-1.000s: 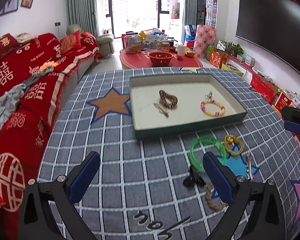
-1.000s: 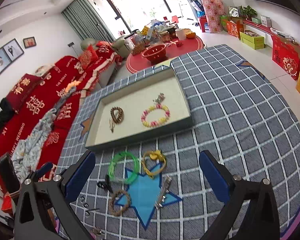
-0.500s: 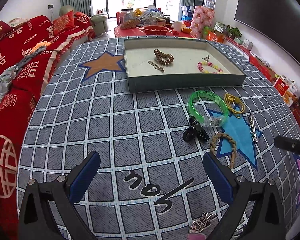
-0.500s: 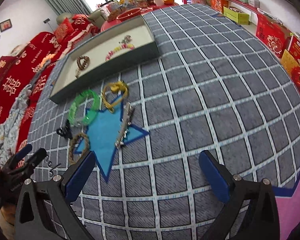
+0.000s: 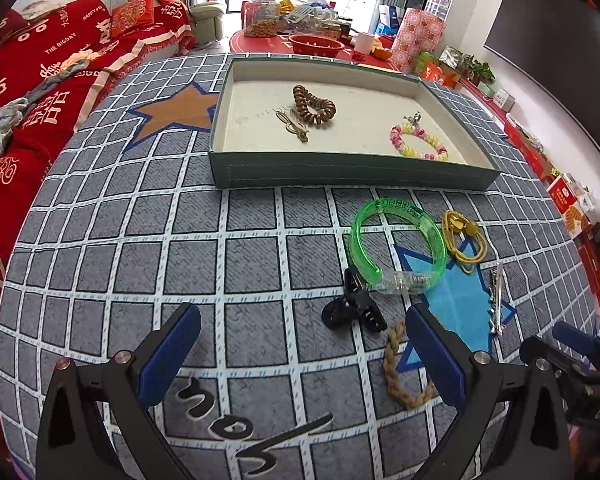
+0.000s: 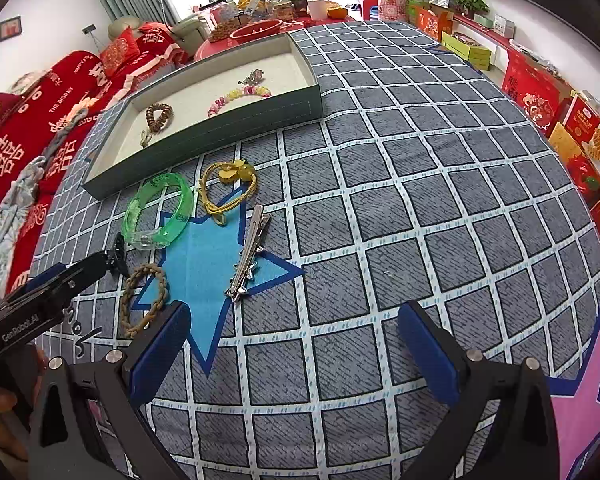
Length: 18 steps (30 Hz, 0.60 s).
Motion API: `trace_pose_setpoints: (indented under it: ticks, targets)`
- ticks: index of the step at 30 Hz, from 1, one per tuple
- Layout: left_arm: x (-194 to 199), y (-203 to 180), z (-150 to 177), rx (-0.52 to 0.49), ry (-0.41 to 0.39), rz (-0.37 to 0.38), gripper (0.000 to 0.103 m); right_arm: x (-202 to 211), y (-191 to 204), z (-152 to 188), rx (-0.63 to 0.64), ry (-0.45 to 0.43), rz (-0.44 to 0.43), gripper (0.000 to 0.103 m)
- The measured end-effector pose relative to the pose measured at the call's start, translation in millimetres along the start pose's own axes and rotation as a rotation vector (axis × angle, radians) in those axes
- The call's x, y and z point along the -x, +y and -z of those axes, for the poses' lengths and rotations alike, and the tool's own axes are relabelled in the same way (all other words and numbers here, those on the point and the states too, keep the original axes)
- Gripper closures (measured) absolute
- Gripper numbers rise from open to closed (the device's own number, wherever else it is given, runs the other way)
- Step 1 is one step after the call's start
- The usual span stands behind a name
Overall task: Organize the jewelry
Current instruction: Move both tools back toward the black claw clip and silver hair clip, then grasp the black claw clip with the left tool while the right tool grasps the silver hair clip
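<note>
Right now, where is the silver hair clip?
In the right wrist view the silver hair clip lies on the blue star, right of the braided bracelet, outside the tray.

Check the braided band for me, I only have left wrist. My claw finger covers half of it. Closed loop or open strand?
Observer: Closed loop. In right wrist the braided band shows as a full ring, lying flat.
Operator: Silver clip is edge-on here. Anything on it?
Observer: Yes. The silver clip has small star shapes at its near end, and it lies on the blue star print.
Operator: Right claw state? I only see a bit of it.
Observer: The right claw is open wide, with nothing between its fingers.
</note>
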State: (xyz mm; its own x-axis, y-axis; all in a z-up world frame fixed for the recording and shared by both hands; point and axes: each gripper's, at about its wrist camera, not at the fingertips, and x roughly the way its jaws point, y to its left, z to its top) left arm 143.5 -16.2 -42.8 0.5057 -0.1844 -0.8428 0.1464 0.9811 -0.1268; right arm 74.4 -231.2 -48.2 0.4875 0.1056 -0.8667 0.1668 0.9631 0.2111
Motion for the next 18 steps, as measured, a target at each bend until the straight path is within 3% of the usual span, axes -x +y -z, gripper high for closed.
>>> trace_pose_setpoints:
  ticks: [8, 18]
  targets:
    - [-14.5, 0.9, -0.6, -0.003, 0.019, -0.050, 0.000, -13.5, 7.9, -3.6, 0.021, 0.013, 0.024, 0.002]
    - [-20.9, 0.7, 1.0, -0.039, 0.019, -0.086, 0.000, -31.3, 38.9, -17.8, 0.163, 0.001, 0.135, 0.029]
